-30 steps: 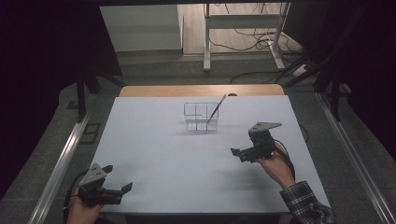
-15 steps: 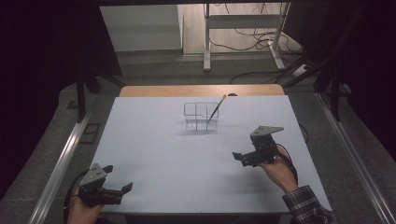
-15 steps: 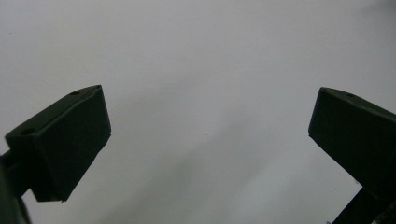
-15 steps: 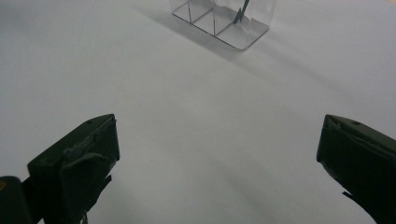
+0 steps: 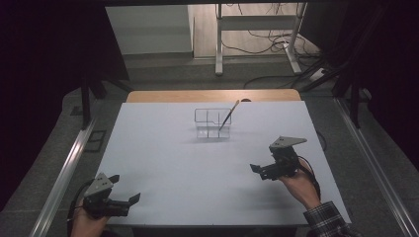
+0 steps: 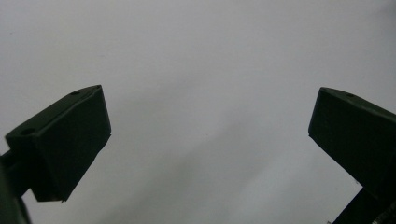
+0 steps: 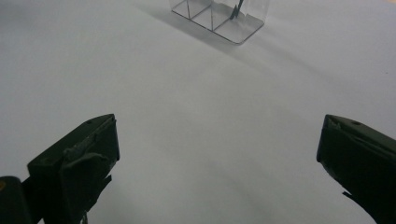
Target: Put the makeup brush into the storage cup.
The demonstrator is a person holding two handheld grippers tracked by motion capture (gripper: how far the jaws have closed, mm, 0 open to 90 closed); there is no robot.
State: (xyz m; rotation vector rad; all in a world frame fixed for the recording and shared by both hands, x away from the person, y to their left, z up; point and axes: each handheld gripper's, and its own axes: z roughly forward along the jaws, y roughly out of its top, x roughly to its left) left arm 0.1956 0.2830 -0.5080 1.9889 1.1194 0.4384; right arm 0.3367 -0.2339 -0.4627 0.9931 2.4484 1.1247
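Organizer: clear compartmented box (image 5: 213, 123) stands toward the 12 o'clock side of the white desk (image 5: 163, 163); the right gripper view shows it up at 12 o'clock too (image 7: 219, 16).
Brush: thin stick with a pale handle (image 5: 229, 114) leans in the box's right-hand compartment, its top tilted toward 1 o'clock; its lower end is seen in the right gripper view (image 7: 237, 9).
Right tongs: (image 5: 258, 170) sit at about 4 o'clock on the desk, empty, jaws spread wide, well apart from the box.
Left tongs: (image 5: 132, 200) at 7 o'clock near the desk's edge, empty, jaws spread wide over bare white surface.
Change: over the last second the right tongs have drawn back from nearer the box toward the person, sliding down to 4 o'clock; the left tongs and the box have held their places.
Meaning: the brush looks delivered and let go; this reads as a retreat after placing, with the work at or near its end.
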